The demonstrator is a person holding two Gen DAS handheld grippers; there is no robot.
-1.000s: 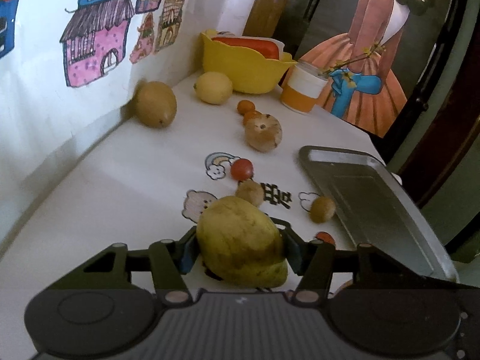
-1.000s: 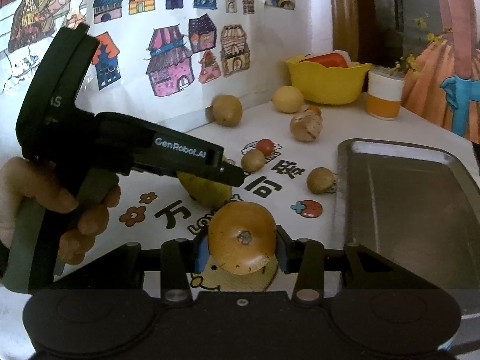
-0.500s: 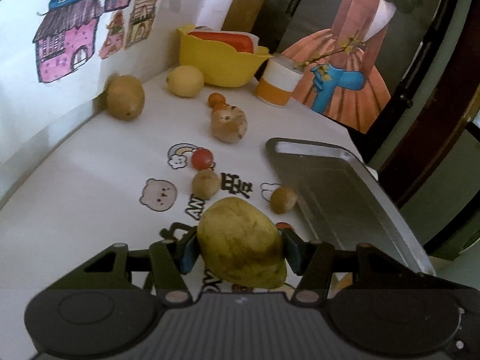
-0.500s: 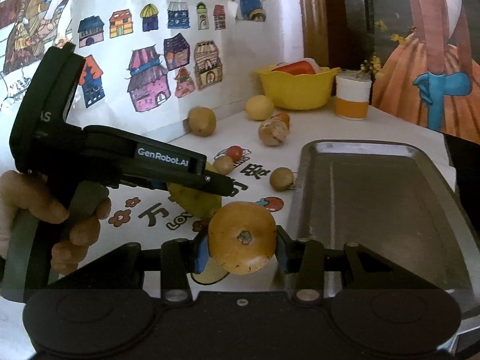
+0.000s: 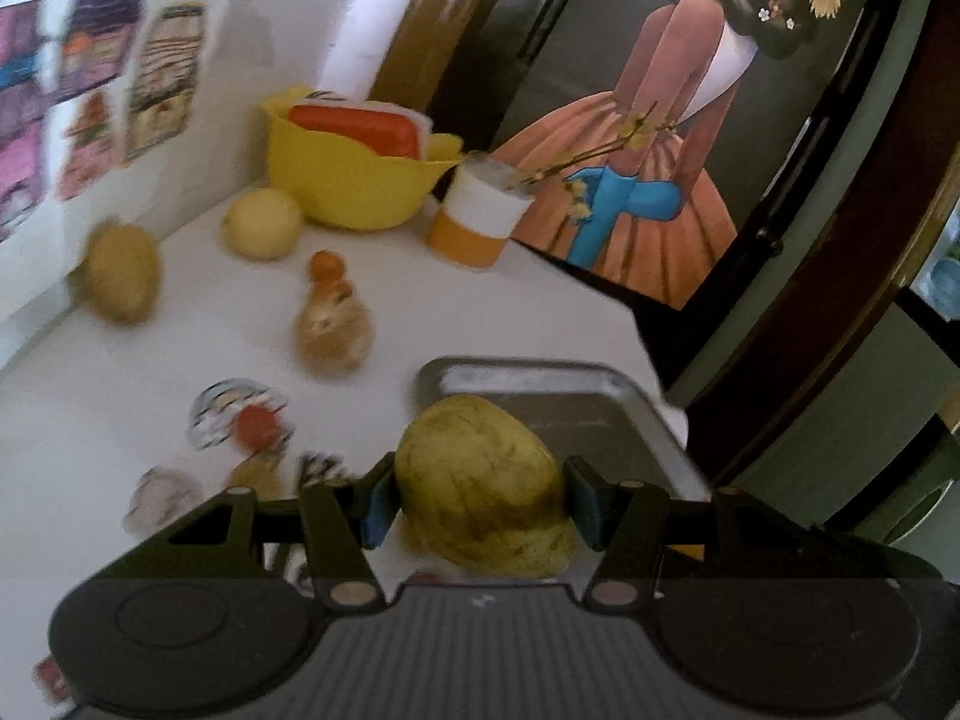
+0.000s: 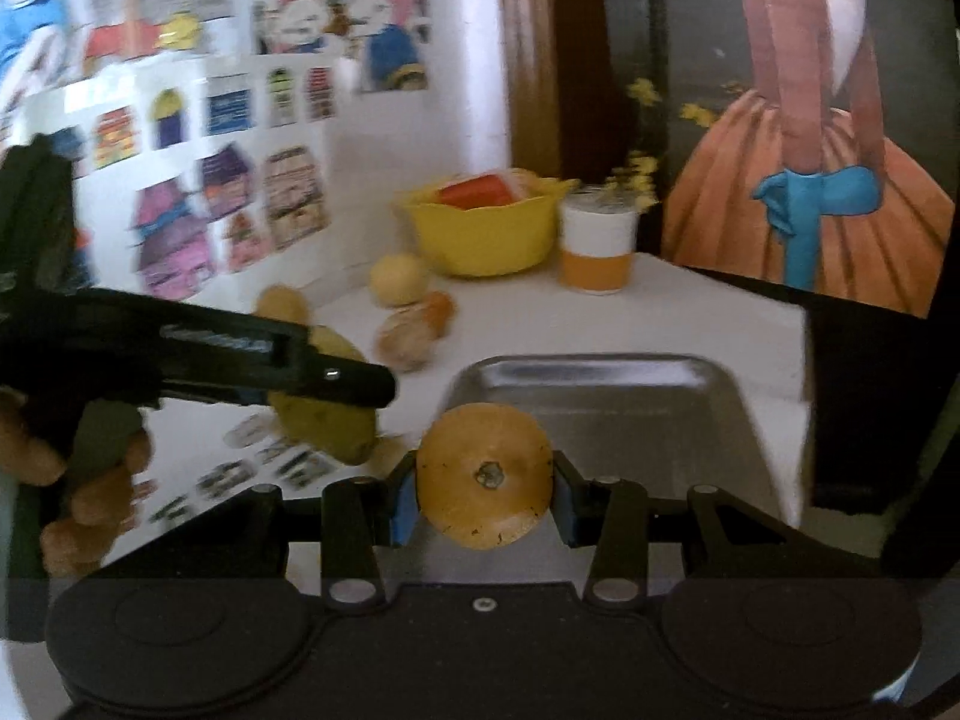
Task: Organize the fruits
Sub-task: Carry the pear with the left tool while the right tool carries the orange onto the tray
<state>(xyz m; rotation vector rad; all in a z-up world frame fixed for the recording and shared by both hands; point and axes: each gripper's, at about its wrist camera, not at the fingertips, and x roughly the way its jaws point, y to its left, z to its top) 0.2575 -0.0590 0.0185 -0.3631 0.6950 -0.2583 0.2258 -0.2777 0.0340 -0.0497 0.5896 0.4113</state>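
Note:
My left gripper (image 5: 480, 504) is shut on a yellow-green mango (image 5: 486, 486), held above the near left edge of the metal tray (image 5: 636, 414). The right wrist view shows that same mango (image 6: 324, 420) under the left gripper's black body (image 6: 240, 360). My right gripper (image 6: 483, 501) is shut on an orange (image 6: 485, 477), hovering over the near end of the tray (image 6: 630, 414). Loose on the white table lie a brown round fruit (image 5: 123, 282), a lemon (image 5: 262, 231), a pale brown fruit (image 5: 332, 336), a small orange fruit (image 5: 327, 267) and a small red fruit (image 5: 257, 426).
A yellow bowl (image 5: 354, 186) with a red item stands at the back, with an orange-and-white cup (image 5: 480, 219) beside it. The wall with house drawings runs along the left. The table's right edge drops off beyond the tray. A hand (image 6: 84, 492) holds the left gripper.
Both grippers have risen and swung right toward the tray, each keeping its fruit. The mango now hangs by the tray's edge and the orange over its near end.

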